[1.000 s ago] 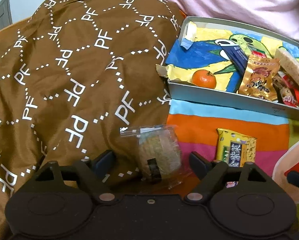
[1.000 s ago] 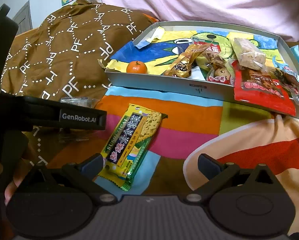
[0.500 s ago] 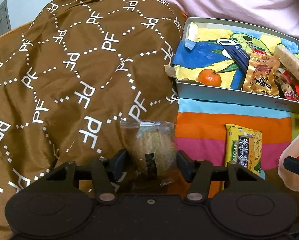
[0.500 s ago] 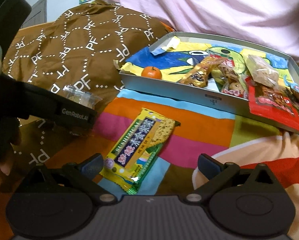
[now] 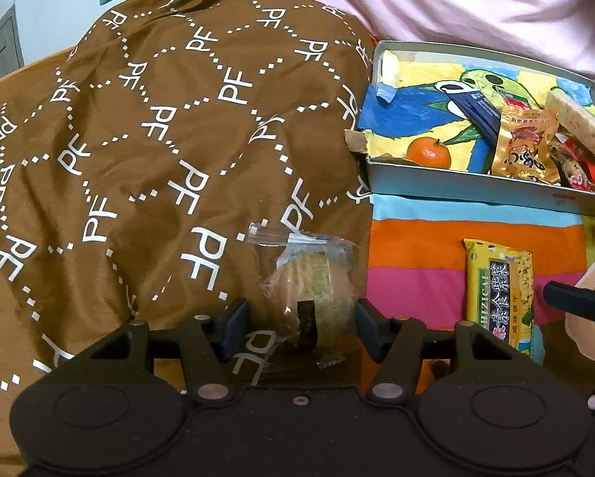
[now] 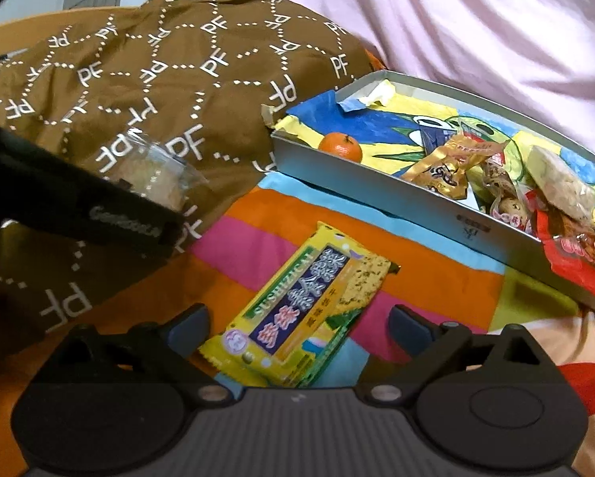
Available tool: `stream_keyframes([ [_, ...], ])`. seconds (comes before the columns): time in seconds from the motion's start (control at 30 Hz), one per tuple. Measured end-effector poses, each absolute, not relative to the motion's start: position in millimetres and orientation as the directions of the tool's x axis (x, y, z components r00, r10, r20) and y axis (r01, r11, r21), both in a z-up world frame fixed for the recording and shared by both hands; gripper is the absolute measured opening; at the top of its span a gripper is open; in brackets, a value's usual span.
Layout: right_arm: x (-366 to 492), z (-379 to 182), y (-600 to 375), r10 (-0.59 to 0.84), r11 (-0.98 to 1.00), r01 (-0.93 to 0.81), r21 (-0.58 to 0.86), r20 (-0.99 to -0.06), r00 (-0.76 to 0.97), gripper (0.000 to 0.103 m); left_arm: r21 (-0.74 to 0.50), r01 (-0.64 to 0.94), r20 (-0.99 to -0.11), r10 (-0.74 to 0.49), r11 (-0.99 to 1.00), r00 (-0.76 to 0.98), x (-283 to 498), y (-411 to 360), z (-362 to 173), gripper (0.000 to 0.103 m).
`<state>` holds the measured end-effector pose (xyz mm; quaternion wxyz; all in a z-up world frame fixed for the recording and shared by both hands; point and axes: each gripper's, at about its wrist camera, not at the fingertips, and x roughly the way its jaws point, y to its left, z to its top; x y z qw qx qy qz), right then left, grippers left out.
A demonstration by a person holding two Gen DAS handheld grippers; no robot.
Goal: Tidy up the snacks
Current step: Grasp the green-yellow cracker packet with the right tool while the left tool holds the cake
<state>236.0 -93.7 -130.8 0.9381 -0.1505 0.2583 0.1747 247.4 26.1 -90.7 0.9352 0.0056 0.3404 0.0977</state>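
Near the left edge of the striped bedspread [image 5: 436, 246], against the brown quilt [image 5: 158, 139], a round cake in a clear wrapper [image 5: 313, 290] is clasped between the jaws of the left hand-held gripper [image 5: 301, 326]. The cake is judged light and crumbly, its film slippery and loose, so it is best held across the firm middle with gentle pressure, not by the crimped end. To the right, a yellow cracker packet [image 6: 301, 310] lies flat between the spread jaws of the right hand-held gripper [image 6: 297, 330], which is released and holds nothing. That packet is likely thin and brittle and is best taken across its narrow width. Farther right, the grey tray [image 6: 436, 198] holds a tangerine [image 6: 340, 145] and other snacks.
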Motion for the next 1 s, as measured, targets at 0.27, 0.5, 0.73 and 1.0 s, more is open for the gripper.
stream_keyframes([
  [0.27, 238.2, -131.0, -95.4, 0.275, 0.891, -0.425, -0.162, -0.552, 0.788, 0.08, 0.085, -0.2, -0.629, 0.209, 0.976, 0.749, 247.3, 25.0, -91.9, 0.066],
  [0.5, 238.2, -129.1, -98.2, 0.27, 0.9, -0.409, -0.15, -0.545, 0.794, 0.066, 0.111, -0.211, -0.623, 0.234, 0.971, 0.746, 247.9, 21.8, -90.9, 0.066],
  [0.73, 240.7, -129.9, -99.8, 0.274, 0.902, -0.41, -0.133, -0.557, 0.784, 0.067, 0.131, -0.211, -0.62, 0.246, 0.969, 0.745, 248.3, 18.6, -91.8, 0.065],
  [1.0, 238.5, -128.4, -98.0, 0.274, 0.9, -0.413, -0.143, -0.551, 0.788, 0.062, 0.124, -0.18, -0.621, 0.218, 0.976, 0.753, 246.1, 14.6, -91.5, 0.049],
])
